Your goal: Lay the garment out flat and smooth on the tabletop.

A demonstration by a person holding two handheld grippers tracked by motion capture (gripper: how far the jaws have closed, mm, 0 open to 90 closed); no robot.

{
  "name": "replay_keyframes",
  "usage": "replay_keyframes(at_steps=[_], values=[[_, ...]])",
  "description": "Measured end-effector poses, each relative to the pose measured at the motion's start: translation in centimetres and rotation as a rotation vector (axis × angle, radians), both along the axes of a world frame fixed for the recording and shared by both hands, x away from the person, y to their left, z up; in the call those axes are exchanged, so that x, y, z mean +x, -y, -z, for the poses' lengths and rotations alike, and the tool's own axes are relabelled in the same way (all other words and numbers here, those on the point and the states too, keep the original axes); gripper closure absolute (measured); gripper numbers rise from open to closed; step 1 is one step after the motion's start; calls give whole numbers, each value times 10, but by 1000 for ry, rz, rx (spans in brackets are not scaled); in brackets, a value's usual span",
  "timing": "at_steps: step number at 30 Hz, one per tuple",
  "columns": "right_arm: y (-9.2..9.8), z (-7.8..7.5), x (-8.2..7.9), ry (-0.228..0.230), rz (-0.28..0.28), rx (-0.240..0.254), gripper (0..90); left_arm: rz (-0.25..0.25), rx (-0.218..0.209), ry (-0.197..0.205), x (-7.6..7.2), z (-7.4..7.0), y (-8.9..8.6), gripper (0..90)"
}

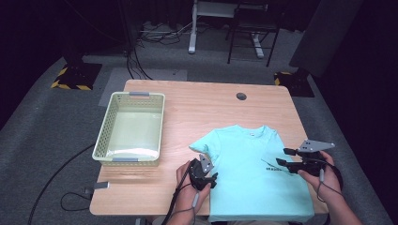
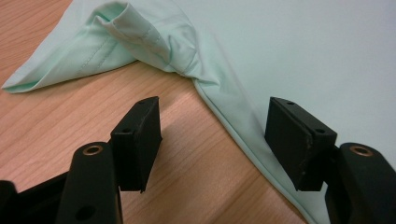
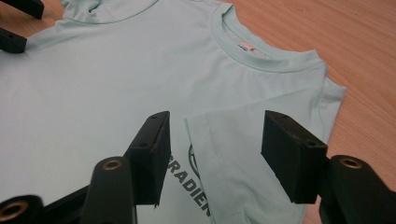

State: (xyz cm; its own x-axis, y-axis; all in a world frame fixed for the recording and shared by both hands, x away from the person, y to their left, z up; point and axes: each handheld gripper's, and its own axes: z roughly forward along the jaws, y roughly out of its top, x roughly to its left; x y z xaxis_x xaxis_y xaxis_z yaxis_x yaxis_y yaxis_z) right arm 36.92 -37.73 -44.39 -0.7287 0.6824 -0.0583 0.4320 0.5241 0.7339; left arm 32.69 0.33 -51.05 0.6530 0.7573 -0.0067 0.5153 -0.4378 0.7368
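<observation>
While a mint-green T-shirt (image 1: 256, 171) lies flat on the near right part of the table (image 1: 197, 105), the left hand-held gripper (image 1: 205, 174) hovers at its left side seam, jaws wide apart, gripping nothing. Over the folded-in right sleeve, the right hand-held gripper (image 1: 287, 157) gapes equally empty. A pale basket (image 1: 133, 130) sits far left.

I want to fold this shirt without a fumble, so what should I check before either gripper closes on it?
1. Light turquoise short-sleeved T-shirt lying flat on the wooden table: ok.
2. Left gripper open over the shirt's side seam: ok.
3. Right gripper open above the folded-in sleeve: ok.
4. Left sleeve smooth: not ok, bunched.
5. Shirt hem fully on the table: cannot tell.
6. Pale green perforated plastic basket apart from the shirt: ok.
</observation>
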Motion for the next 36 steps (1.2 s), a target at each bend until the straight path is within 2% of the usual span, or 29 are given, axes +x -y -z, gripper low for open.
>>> replay_keyframes(at_steps=[6, 14, 29, 31, 34, 36], values=[[-11, -2, 9, -22, 34, -37, 431, -17, -2, -1, -1, 0, -8, 361], [-31, -1, 14, -22, -9, -60, 428, -38, -2, -3, -5, 0, -21, 361], [-63, 29, 26, -102, -62, -142, 443, -38, 2, 2, -9, 0, -25, 360], [-66, 33, 28, -111, -60, -152, 460, -38, 2, 2, -9, 1, -25, 360], [-68, 39, 31, -151, -41, -179, 546, -38, 3, 3, -9, 0, -25, 360], [-65, 41, 32, -167, -30, -143, 621, -38, 2, 2, -9, 1, -25, 360]])
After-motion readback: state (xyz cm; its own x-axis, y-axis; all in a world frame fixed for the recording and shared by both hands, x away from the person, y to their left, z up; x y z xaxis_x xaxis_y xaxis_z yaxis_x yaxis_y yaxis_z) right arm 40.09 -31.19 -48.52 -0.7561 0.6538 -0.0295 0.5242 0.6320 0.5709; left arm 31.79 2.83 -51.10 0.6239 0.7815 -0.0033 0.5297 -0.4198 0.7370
